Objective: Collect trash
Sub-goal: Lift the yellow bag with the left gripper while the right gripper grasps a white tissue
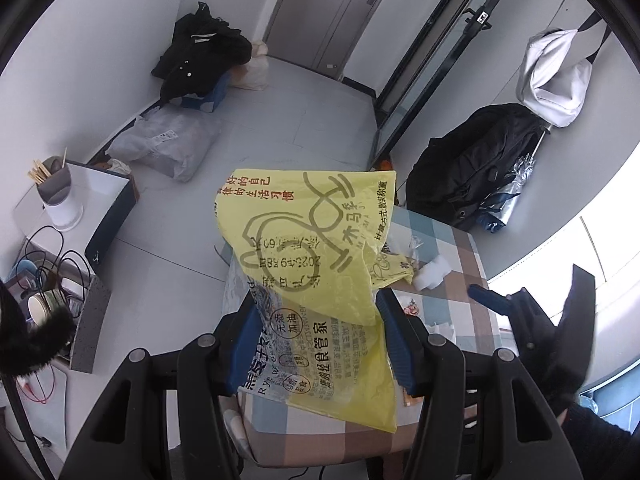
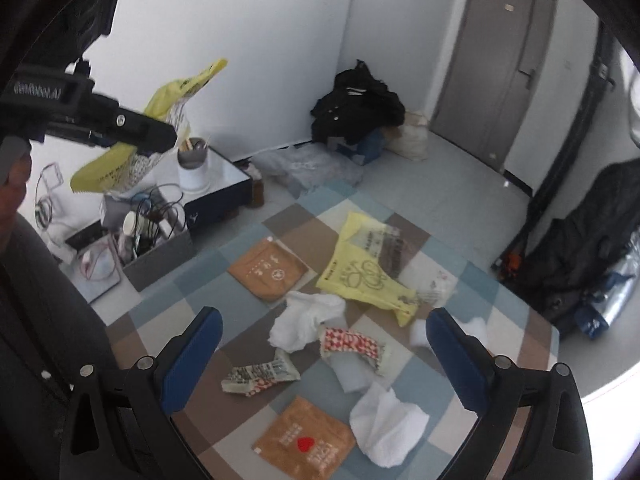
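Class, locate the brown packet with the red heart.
In the right wrist view the brown packet with the red heart lies flat at the checked table's near edge, just left of a crumpled white tissue.

Table [image 1: 460, 240] mostly hidden behind the yellow bag [image 1: 320, 248] in the left tool [image 1: 320, 344]

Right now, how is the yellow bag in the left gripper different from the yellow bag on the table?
The held yellow bag hangs clamped in the left gripper, off the table. The lying yellow bag rests flat on the checked table, untouched. Both are yellow with printed writing.
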Demonstrator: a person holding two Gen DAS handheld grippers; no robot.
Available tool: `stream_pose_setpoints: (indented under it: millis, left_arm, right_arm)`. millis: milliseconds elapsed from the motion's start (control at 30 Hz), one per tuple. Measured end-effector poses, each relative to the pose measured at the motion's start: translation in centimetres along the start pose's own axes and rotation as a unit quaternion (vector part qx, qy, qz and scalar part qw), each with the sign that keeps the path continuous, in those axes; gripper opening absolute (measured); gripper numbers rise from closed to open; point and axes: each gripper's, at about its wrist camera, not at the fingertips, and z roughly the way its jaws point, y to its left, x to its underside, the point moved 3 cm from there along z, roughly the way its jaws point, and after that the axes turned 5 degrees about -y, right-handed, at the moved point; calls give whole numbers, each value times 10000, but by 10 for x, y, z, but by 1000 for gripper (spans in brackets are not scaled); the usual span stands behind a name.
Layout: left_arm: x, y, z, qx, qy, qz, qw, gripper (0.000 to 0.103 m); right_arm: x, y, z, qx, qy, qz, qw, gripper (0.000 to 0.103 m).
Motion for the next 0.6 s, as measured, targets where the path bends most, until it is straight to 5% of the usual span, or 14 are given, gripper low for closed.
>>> stream_pose_setpoints:
  millis: [133, 433, 600]
  left_arm:
    - [-2, 6, 0, 3, -5, -81, 10000, 52]
    - [-3, 12, 3, 24, 71, -191, 9998, 52]
    - [-2, 9, 5, -25, 94, -122, 9999, 52]
  right_arm:
    - [5, 18, 36, 128, 372, -658, 9971, 97]
    - [17, 19, 72, 37, 981, -544, 9937, 67]
    - [22, 20, 77, -80, 1159, -451, 9922, 27]
